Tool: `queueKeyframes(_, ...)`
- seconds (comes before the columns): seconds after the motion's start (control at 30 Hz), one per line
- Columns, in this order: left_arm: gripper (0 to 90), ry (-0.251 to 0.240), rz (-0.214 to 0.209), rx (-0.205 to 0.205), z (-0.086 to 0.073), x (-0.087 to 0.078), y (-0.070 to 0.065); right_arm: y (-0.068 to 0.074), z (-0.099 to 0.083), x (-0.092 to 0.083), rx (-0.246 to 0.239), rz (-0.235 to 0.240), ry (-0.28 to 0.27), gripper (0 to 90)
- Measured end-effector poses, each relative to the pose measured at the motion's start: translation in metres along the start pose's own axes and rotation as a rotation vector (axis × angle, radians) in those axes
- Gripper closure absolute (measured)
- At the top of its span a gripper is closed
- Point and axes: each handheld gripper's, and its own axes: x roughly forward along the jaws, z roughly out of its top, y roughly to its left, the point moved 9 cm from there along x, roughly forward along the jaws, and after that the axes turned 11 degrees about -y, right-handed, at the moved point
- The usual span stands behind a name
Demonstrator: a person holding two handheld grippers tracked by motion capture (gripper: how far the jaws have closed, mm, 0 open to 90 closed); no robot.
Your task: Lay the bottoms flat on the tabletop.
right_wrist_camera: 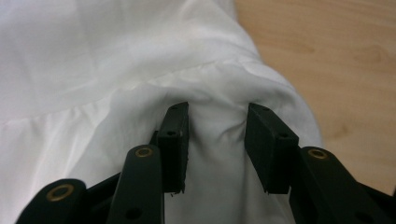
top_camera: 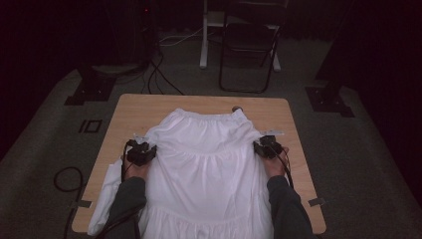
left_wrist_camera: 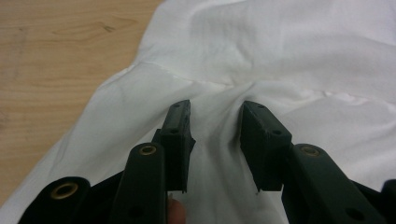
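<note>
A white tiered garment (top_camera: 206, 164) lies spread flat on the wooden table (top_camera: 134, 107), its gathered waistband toward the far edge. My left gripper (top_camera: 143, 151) rests on the garment's left edge. In the left gripper view its jaws (left_wrist_camera: 216, 112) stand apart, tips down on the cloth (left_wrist_camera: 280, 56), with a raised fold between them. My right gripper (top_camera: 267, 147) sits on the garment's right edge. In the right gripper view its jaws (right_wrist_camera: 218, 109) are also apart, straddling a bunched ridge of cloth (right_wrist_camera: 116, 51) at a seam. The pads do not clamp the fabric in either view.
A small dark object (top_camera: 237, 108) lies at the table's far edge by the waistband. A folding chair (top_camera: 249, 45) and a white stand leg (top_camera: 203, 40) are on the floor beyond. Cables (top_camera: 64, 180) trail on the carpet at left. Bare wood flanks the garment.
</note>
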Motion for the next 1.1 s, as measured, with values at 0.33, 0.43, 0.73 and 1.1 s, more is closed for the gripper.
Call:
queueKeyframes(0.33, 63.2, 0.003, 0.056, -0.027, 0.003, 0.004, 0.028, -0.03, 0.01, 0.013, -0.072, -0.116, 0.043, 60.1)
queueKeyframes(0.43, 61.8, 0.003, 0.088, -0.048, 0.003, 0.005, 0.025, -0.042, 0.007, 0.009, -0.074, -0.13, 0.049, 60.5)
queueKeyframes(0.73, 55.4, 0.02, -0.022, -0.003, 0.013, -0.006, -0.011, -0.049, 0.003, 0.001, -0.012, -0.135, 0.126, 54.1)
queueKeyframes(1.1, 54.9, -0.087, -0.128, 0.074, 0.022, -0.133, 0.023, -0.013, 0.011, -0.081, -0.045, 0.041, -0.022, 50.8)
